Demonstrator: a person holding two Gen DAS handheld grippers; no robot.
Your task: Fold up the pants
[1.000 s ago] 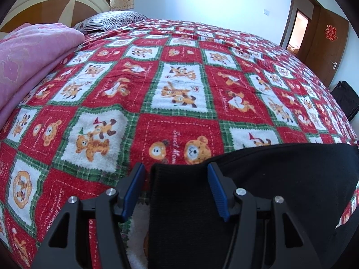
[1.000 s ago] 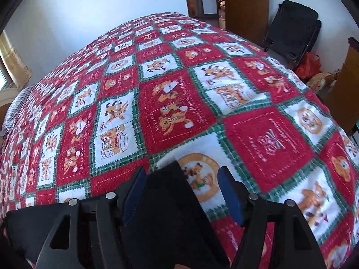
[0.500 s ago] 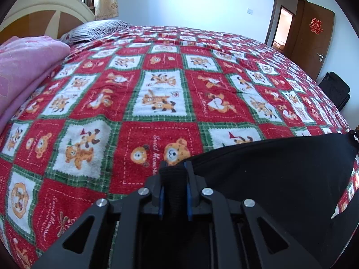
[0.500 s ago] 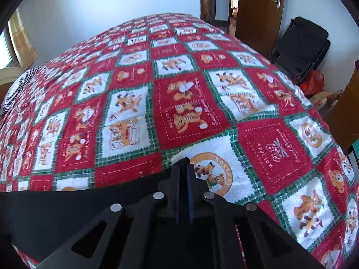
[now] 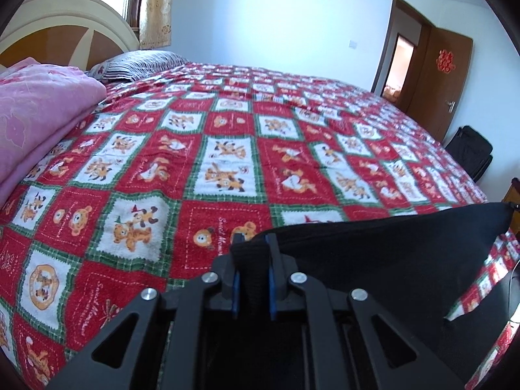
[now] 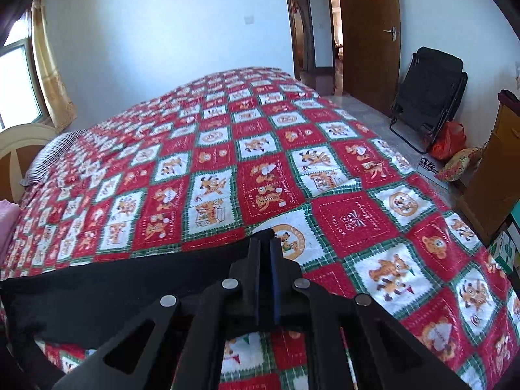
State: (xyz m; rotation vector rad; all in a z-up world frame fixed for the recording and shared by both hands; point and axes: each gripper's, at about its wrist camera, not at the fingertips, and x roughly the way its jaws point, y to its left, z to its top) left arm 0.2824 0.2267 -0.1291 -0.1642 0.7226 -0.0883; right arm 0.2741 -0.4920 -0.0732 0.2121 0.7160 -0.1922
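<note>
Black pants (image 5: 383, 260) hang stretched over the near edge of a bed with a red, white and green bear-print cover (image 5: 227, 149). My left gripper (image 5: 253, 243) is shut on one corner of the pants, a thick fold of ribbed black cloth pinched between its blue pads. In the right wrist view the same black pants (image 6: 113, 289) run off to the left, and my right gripper (image 6: 266, 243) is shut on their other corner. The taut top edge of the cloth spans between both grippers, lifted off the cover.
A pink quilt (image 5: 35, 120) lies at the left of the bed, with a striped pillow (image 5: 136, 65) and headboard (image 5: 65, 32) behind. A folded black chair (image 6: 425, 91), an orange bag (image 6: 448, 139) and wooden furniture (image 6: 494, 175) stand right of the bed. Brown doors (image 6: 367, 32) are beyond.
Both grippers went from open around the pants' edge to shut on it, then rose and drew back, pulling the cloth up off the cover and taut between them.
</note>
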